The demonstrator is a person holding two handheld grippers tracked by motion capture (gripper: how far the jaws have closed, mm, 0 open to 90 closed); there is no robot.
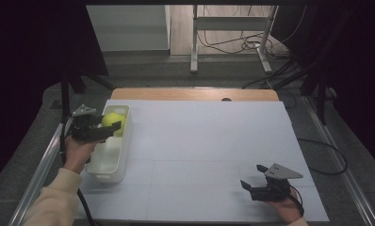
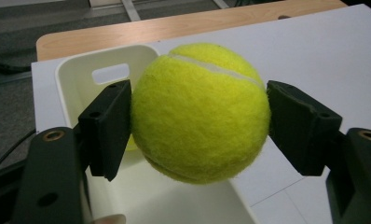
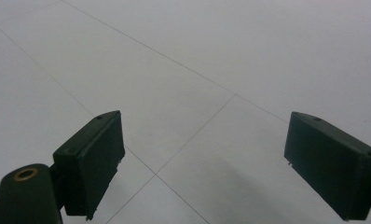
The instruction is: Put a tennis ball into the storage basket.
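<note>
A yellow-green tennis ball (image 2: 200, 112) is clamped between the two black jaws of my left gripper (image 2: 198, 116), which is shut on it. In the high view that left gripper (image 1: 111, 128) holds the ball (image 1: 113, 121) over the far end of a white oblong bin (image 1: 111, 162) at the table's left side. The bin (image 2: 81, 79) lies below and behind the ball in the left gripper view, and a second yellow shape peeks out behind the left jaw. My right gripper (image 1: 253, 176) rests near the front right of the table, open, with only bare white surface between its jaws (image 3: 204, 158).
A white sheet (image 1: 209, 141) covers the table, with a wooden edge (image 1: 195, 94) at the far side. Beyond it stand a metal frame's legs (image 1: 230, 42) and loose cables on the floor. Dark curtains flank both sides.
</note>
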